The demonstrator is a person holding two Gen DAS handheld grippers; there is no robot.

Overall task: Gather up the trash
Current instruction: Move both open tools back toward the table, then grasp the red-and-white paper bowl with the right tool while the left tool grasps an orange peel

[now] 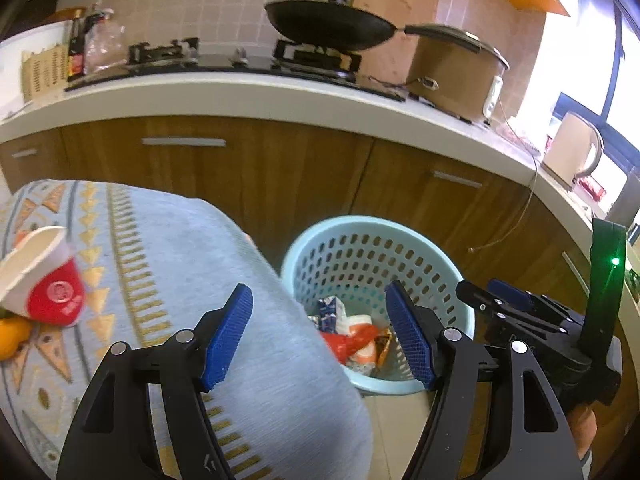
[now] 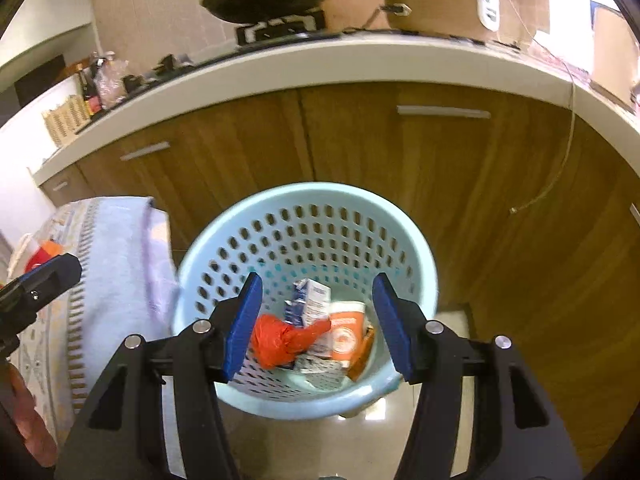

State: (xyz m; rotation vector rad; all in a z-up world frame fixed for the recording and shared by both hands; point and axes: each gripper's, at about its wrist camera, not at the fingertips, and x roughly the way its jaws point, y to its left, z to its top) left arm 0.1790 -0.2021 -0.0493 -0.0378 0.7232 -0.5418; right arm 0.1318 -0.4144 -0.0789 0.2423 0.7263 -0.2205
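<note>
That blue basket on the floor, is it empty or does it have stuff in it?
Partly filled. The basket holds an orange bag, a small carton and other wrappers at the bottom.

black tool (image 2: pixel 316 328) frames, blue ridged pads (image 2: pixel 244 326), silver screws

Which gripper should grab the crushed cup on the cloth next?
Left. The left hand-held gripper is open at the cloth's edge near the cup; the right hand-held gripper hangs over the basket.
</note>
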